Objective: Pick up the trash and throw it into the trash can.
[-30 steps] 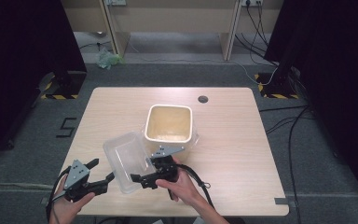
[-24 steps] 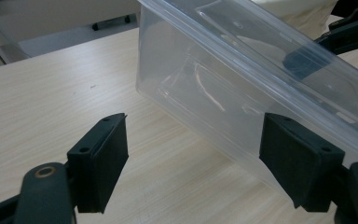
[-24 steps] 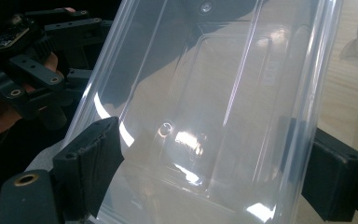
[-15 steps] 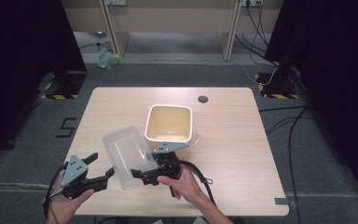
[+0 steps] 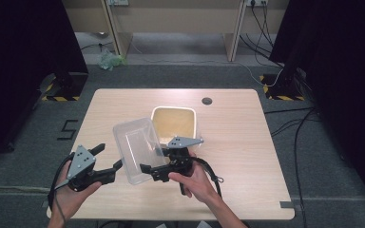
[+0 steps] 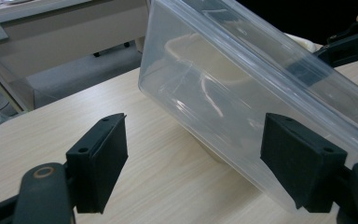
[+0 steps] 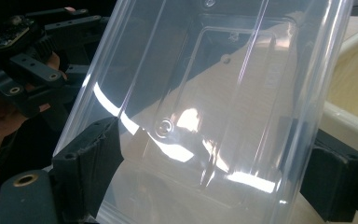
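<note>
Since a second before, the right claw (image 5: pixel 145 169), clamped on the clear tub (image 5: pixel 138 149), had tipped it steeper just beside the cream bin (image 5: pixel 175 122) on the worktop (image 5: pixel 237 142), while the open left claw (image 5: pixel 108 156) closed in, likely for a two-handed hold.

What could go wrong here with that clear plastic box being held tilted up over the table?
The right gripper alone seems to hold the clear box, by one wall near its low end, so the smooth, tilted plastic might slip or twist out. The left gripper stands open beside it, one pad close to the wall; closing off-centre could knock it loose. The cream tub sits right behind, so a swing might bump it.
</note>
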Action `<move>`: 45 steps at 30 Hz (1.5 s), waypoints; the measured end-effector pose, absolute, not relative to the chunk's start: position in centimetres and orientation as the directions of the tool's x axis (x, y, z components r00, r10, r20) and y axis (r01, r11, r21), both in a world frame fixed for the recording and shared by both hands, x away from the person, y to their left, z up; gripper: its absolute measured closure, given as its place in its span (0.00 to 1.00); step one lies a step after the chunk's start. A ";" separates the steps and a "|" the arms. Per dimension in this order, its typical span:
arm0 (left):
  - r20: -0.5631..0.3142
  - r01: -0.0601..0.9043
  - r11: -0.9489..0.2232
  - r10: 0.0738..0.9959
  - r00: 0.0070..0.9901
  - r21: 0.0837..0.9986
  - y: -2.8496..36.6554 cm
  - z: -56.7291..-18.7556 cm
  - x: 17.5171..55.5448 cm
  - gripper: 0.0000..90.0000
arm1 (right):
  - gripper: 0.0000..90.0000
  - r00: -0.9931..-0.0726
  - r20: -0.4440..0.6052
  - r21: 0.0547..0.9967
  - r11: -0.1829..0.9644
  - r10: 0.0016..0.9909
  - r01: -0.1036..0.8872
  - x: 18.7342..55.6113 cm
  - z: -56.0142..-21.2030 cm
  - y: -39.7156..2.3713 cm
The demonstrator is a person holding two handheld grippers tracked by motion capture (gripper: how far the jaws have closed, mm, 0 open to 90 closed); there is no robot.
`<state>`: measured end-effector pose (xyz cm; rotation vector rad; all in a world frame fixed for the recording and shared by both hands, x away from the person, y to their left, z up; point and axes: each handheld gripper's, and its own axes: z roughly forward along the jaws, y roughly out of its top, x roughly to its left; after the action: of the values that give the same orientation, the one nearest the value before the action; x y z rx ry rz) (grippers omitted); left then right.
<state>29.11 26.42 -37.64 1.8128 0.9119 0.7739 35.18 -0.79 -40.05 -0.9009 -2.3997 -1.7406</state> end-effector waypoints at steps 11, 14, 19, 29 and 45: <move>0.113 0.252 -0.292 0.830 0.546 0.923 25.4 -36.8 30.4 0.25 | 0.17 -0.815 0.375 0.860 0.162 0.442 0.483 35.7 -39.4 -2.1; 0.115 0.259 -0.298 0.830 0.546 0.919 25.2 -36.7 30.7 0.25 | 0.17 -0.810 0.381 0.862 0.146 0.445 0.486 35.7 -39.1 -2.4; 0.111 0.260 -0.296 0.828 0.549 0.919 24.9 -36.8 31.2 0.25 | 0.17 -0.808 0.373 0.872 0.126 0.456 0.473 35.8 -38.6 -3.1; 0.103 0.265 -0.293 0.825 0.556 0.919 24.1 -36.8 32.3 0.25 | 0.17 -0.803 0.355 0.881 0.115 0.479 0.458 36.1 -38.0 -3.9; 0.121 0.240 -0.324 0.789 0.603 0.915 21.2 -36.0 34.8 0.25 | 0.17 -0.772 0.342 0.885 0.091 0.536 0.456 36.9 -37.0 -6.6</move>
<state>34.83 21.24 -36.00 1.8601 0.8279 0.7105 36.92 -6.58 -37.03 -1.0801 -2.3705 -1.8765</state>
